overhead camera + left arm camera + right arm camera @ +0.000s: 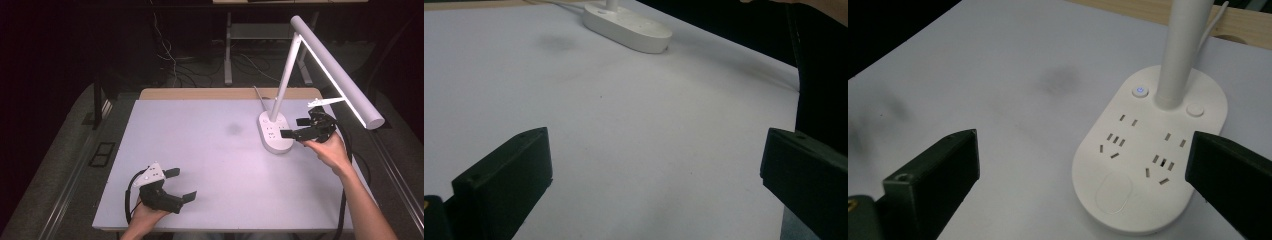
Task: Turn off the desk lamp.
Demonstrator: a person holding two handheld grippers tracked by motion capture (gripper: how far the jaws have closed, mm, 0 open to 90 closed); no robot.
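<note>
We held the right gripper (297,129) wide open, gripping nothing, just beside the lamp base (274,132) at the table's (210,150) far right. The left gripper (181,185), near left, was released too.

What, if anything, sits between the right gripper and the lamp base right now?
Nothing visible does. The right gripper hangs open just beside the lamp base, its fingers spread, with bare table around it.

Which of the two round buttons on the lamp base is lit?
The round button left of the stem in the right gripper view: it glows blue. The button on the stem's other side is plain white, unlit.
</note>
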